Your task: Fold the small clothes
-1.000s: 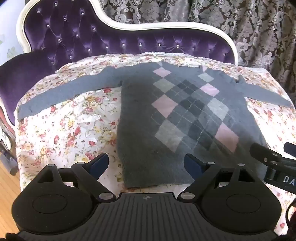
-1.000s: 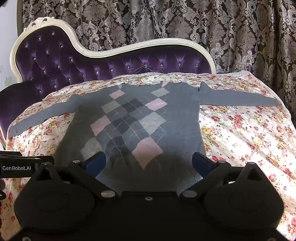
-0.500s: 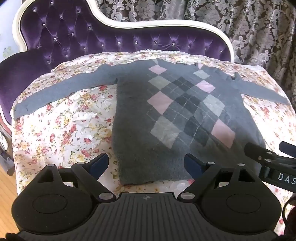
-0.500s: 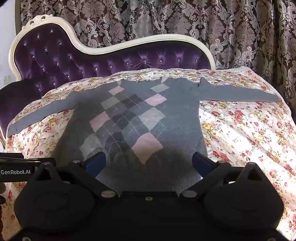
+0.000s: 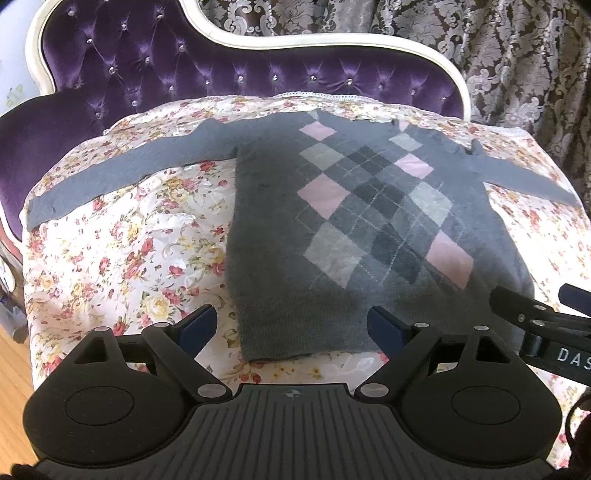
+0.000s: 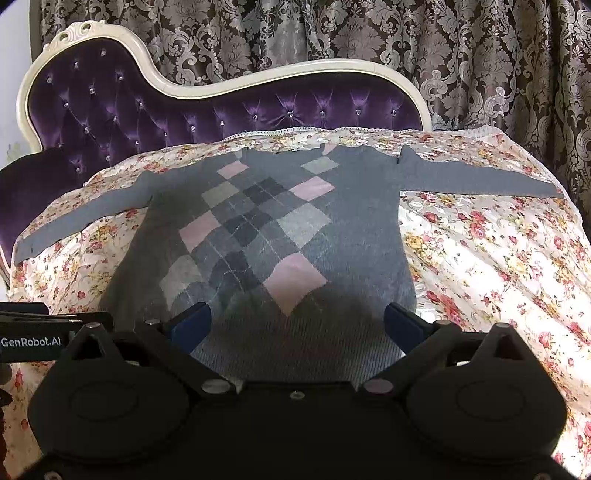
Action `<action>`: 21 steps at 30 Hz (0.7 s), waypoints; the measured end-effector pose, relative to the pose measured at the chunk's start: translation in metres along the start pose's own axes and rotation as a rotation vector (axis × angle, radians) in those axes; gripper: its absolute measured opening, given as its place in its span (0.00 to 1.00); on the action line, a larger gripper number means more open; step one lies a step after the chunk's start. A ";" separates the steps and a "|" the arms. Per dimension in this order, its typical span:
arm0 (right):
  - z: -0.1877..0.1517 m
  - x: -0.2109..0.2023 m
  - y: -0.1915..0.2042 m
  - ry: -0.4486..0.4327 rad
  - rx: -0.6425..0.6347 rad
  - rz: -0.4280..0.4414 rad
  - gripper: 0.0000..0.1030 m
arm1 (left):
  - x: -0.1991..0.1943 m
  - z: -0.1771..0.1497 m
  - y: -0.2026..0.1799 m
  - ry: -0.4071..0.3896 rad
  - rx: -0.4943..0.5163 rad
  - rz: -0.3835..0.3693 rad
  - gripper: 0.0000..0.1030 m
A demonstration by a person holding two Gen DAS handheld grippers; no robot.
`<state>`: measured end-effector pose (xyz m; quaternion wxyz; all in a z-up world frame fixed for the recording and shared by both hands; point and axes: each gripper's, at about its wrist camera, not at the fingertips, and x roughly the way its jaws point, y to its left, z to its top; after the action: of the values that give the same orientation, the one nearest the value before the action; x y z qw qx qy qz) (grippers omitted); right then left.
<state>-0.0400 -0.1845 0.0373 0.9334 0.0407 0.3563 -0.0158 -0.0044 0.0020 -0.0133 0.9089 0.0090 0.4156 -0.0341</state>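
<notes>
- The sweater (image 5: 369, 221) lies flat and face up on the floral sheet (image 5: 122, 258), unfolded, collar toward the sofa back and hem toward me.
- It is grey with an argyle panel of pink, pale grey and dark grey diamonds down the chest.
- Both sleeves are spread straight out: the left sleeve (image 5: 122, 173) runs toward the sheet's left edge, the right sleeve (image 6: 476, 181) toward its right edge.
- My left gripper (image 5: 291, 325) hovers over the hem's left corner, jaws spread wide and holding nothing; one blue pad (image 5: 197, 325) sits over bare sheet just beside the hem, the other over the knit.
- My right gripper (image 6: 295, 325) hangs over the hem's right half, jaws likewise wide apart and empty, with the ribbed hem showing between the pads (image 6: 400, 326).
- Whether any pad touches the cloth I cannot tell.
- Each gripper shows at the edge of the other's view, side by side along the hem.
- The sheet covers the seat of a purple tufted sofa (image 6: 184, 110) with a cream carved frame.
- Behind it hangs a dark damask curtain (image 6: 369, 33).
- A strip of wood floor (image 5: 11, 369) shows at the far left.
</notes>
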 end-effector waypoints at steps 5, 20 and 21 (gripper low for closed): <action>0.000 0.000 0.000 0.003 -0.002 0.000 0.97 | 0.002 0.000 0.003 0.007 -0.005 0.003 0.86; 0.000 0.002 0.002 0.011 -0.003 0.004 0.97 | 0.005 -0.001 0.004 0.019 -0.002 0.008 0.86; 0.000 0.002 0.002 0.013 -0.004 0.004 0.97 | 0.005 -0.001 0.005 0.020 -0.003 0.009 0.86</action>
<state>-0.0380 -0.1822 0.0357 0.9312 0.0398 0.3621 -0.0128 -0.0020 0.0064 -0.0180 0.9049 0.0098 0.4245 -0.0295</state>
